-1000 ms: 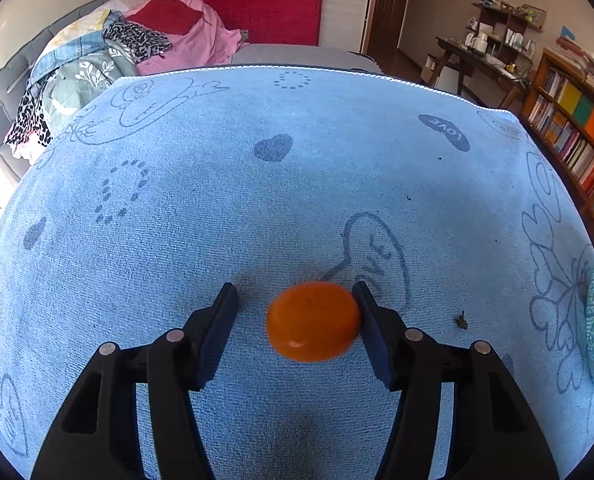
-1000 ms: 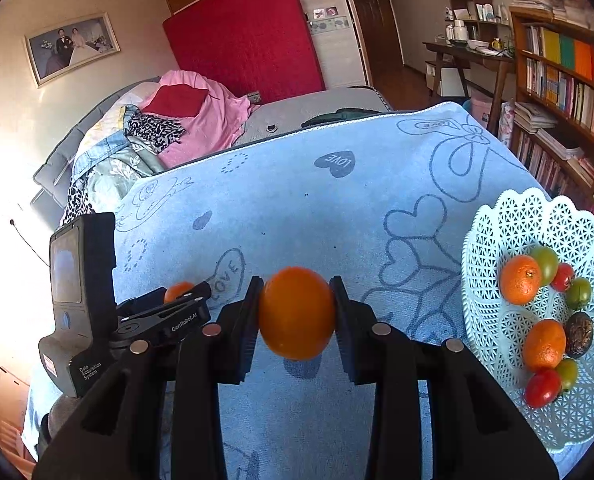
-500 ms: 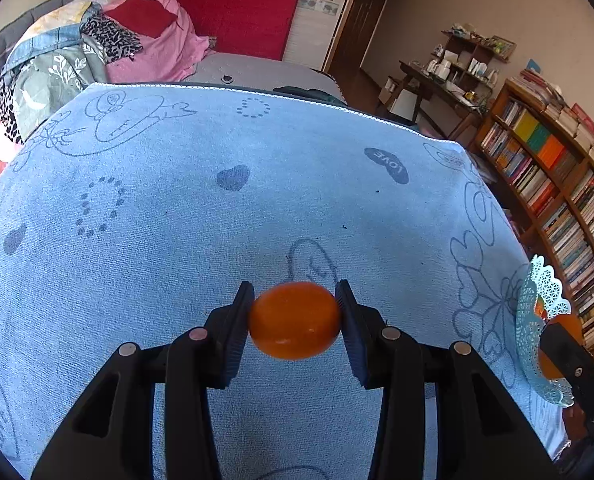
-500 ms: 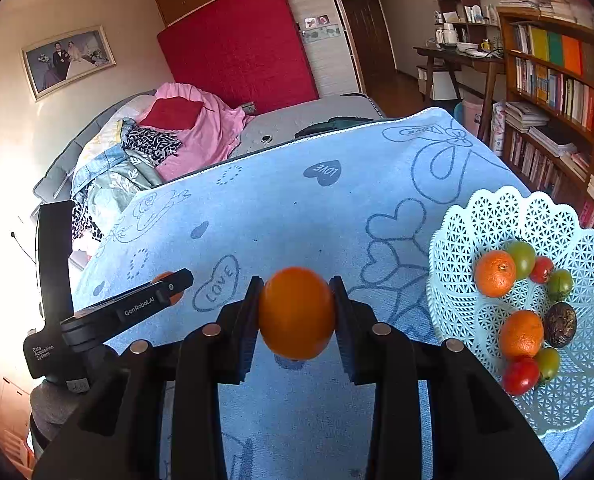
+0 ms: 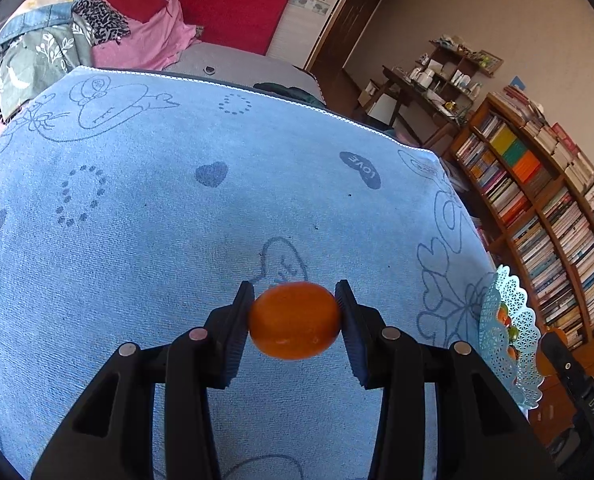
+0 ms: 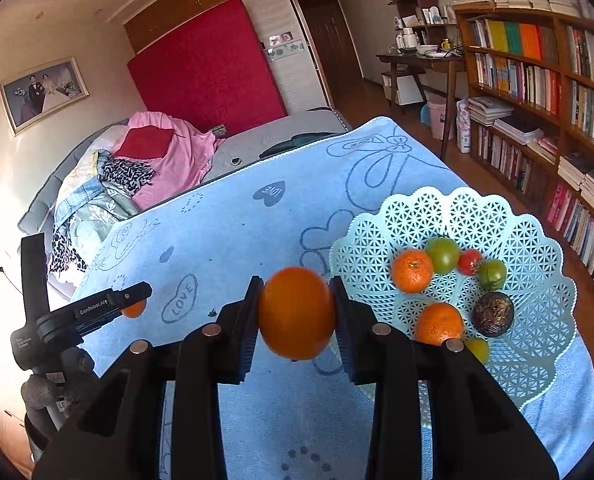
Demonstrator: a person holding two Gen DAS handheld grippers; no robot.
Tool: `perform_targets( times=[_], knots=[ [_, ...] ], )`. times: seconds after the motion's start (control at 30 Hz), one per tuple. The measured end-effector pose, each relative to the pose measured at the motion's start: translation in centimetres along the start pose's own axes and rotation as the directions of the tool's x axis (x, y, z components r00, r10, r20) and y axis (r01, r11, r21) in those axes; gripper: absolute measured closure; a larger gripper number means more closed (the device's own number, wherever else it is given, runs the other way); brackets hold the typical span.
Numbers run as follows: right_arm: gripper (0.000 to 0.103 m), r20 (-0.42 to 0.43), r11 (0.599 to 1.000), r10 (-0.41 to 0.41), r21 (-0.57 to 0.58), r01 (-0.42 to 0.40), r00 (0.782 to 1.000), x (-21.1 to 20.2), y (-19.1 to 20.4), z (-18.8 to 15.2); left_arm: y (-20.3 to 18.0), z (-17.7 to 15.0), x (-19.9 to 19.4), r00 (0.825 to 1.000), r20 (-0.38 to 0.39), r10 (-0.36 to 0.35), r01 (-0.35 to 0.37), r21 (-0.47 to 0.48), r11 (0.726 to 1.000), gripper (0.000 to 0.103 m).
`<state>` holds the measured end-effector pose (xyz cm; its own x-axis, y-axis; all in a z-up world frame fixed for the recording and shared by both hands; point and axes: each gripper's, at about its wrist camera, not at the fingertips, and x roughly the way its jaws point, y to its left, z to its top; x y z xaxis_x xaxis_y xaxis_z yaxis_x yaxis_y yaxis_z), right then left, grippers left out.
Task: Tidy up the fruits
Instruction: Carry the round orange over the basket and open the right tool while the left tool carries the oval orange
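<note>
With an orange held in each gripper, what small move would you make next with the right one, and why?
I would probably carry the right gripper a little further right, over the white lattice basket. Its orange is gripped clear of the blue cloth, just left of the basket rim, and bare lattice shows in the basket's near part, in front of the fruit.

Readable text: "LOVE" on heart motifs of the blue towel (image 6: 233, 240), "GenRobot.AI" and "Data Acquisition System" on the left gripper (image 6: 135, 300)
</note>
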<state>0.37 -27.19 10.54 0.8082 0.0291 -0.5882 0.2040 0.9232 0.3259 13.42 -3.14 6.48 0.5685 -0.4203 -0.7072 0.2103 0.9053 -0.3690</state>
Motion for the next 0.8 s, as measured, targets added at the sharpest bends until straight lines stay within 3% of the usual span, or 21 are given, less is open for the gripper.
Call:
perform_targets(
  times=[0.33, 0.57, 0.6, 0.67, 0.8],
  knots=[
    [0.068, 0.011, 0.996, -0.060, 0.071, 0.059, 0.998, -1.1, -4.0, 0.2, -1.8, -0.8, 0.6, 1.000, -0.014, 0.011, -0.010, 0.050, 0.999, 0.060],
    [0.067, -0.033, 0.993, -0.034, 0.114, 0.038, 0.999, -0.2, -5.4, 0.4, -3.2, -1.3, 0.8, 1.000, -0.017, 0.010, -0.008, 0.092, 0.996, 0.060],
    [0.066, -0.040, 0.992, -0.019, 0.123, 0.024, 0.999, 0.0, -5.5, 0.3, -3.5, -1.4, 0.8, 1.000, -0.017, 0.009, -0.008, 0.097, 0.995, 0.060],
    [0.042, -0.035, 0.990, -0.006, 0.142, 0.011, 0.999, -0.2, -5.7, 0.4, -3.8, -1.5, 0.9, 1.000, -0.017, 0.009, -0.007, 0.107, 0.994, 0.060],
    [0.040, -0.007, 0.989, -0.015, 0.149, 0.016, 1.000, -1.1, -5.8, 0.4, -4.5, -1.7, 0.8, 1.000, -0.016, 0.004, -0.002, 0.127, 0.992, 0.060]
  ],
)
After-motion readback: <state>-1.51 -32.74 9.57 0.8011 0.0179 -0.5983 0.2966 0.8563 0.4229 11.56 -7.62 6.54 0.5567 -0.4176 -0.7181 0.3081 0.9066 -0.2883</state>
